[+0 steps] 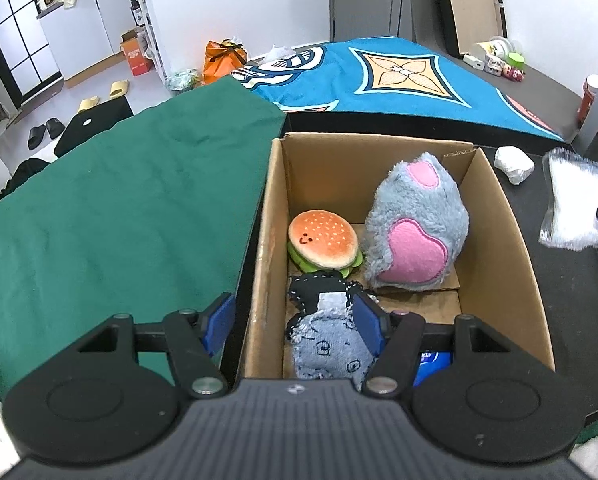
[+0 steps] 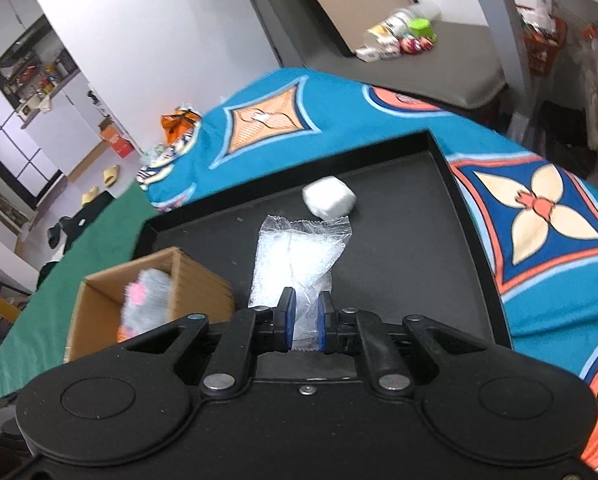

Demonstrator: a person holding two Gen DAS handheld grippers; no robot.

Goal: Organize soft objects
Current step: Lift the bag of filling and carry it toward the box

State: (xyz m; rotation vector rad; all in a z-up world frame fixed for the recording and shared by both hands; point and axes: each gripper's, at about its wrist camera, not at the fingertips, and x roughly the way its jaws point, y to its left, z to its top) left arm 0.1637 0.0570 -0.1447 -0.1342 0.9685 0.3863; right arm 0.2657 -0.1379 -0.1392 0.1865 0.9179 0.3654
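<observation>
Clear plastic packet (image 2: 299,264) of white soft filling: pinched at its near end between the blue pads of the right claw (image 2: 306,322), body sticking out ahead of the pads over the black tray (image 2: 399,280); seen from the left wrist view as a pale packet (image 1: 575,204) held up to the right of the box. Judged very light, limp and crinkly, film slippery; best held at a sealed edge or corner as now, with firm pinch, since a grip on the puffed middle could slide or squash the filling. White wrapped lump (image 2: 329,196): resting on the tray beyond the packet, apart from it; likely soft and light, small enough to take across its middle. Cardboard box (image 1: 511,256): open-topped, standing on the tray at its left side, beside the green cloth (image 1: 119,208). Contents: burger plush (image 1: 323,246) against the left wall; grey furry paw plush (image 1: 415,224) with pink pads, upright toward the back right, touching the burger; denim patchwork plush (image 1: 327,340) at the near left corner; a blue item, partly hidden behind the claw, at the near edge. Left claw (image 1: 295,322): partly open, straddling the box's left wall, one pad outside the wall, the other inside beside the denim plush; pads not seen pressing on anything. Blue patterned blanket (image 2: 339,120): behind and to the right of the tray. Judged step: carrying the packet to the box; room remains at its right half.
</observation>
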